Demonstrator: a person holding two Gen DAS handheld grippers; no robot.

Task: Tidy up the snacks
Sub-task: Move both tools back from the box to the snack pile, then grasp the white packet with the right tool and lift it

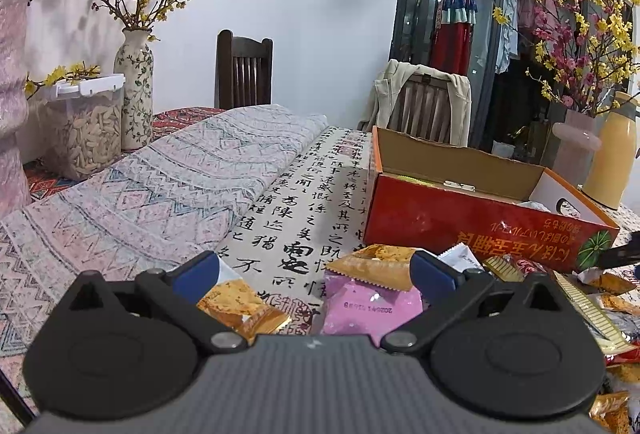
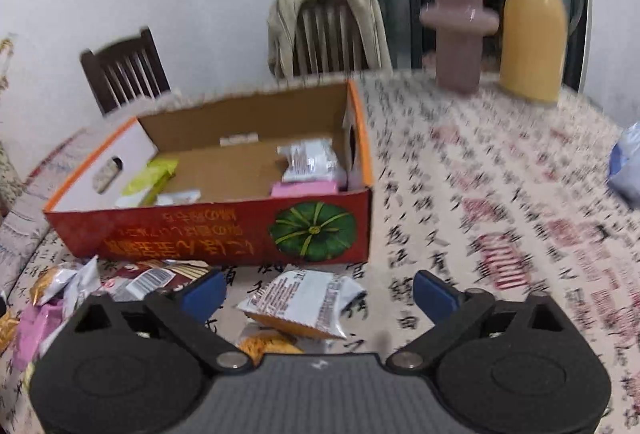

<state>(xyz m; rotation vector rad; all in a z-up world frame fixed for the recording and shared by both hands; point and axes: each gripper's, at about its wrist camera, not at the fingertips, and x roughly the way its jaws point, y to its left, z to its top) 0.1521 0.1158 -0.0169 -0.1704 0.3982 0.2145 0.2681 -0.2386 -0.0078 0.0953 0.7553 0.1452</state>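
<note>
I see both claws released: the left claw [image 1: 314, 272] over a pink packet [image 1: 372, 304], the right claw [image 2: 320, 292] over a white packet [image 2: 304, 300], the red box [image 2: 208, 230] just beyond on the table [image 2: 500, 193].

Counted across both views: one open red cardboard box with a green pumpkin print [image 2: 208, 230], two dark wooden slat-back chairs [image 1: 243, 69], one yellow plastic jug [image 2: 534, 37], one pink ceramic vase [image 2: 460, 33], one clear lidded container of pale seeds [image 1: 86, 129], two black grippers with blue fingertips [image 1: 314, 272].
</note>
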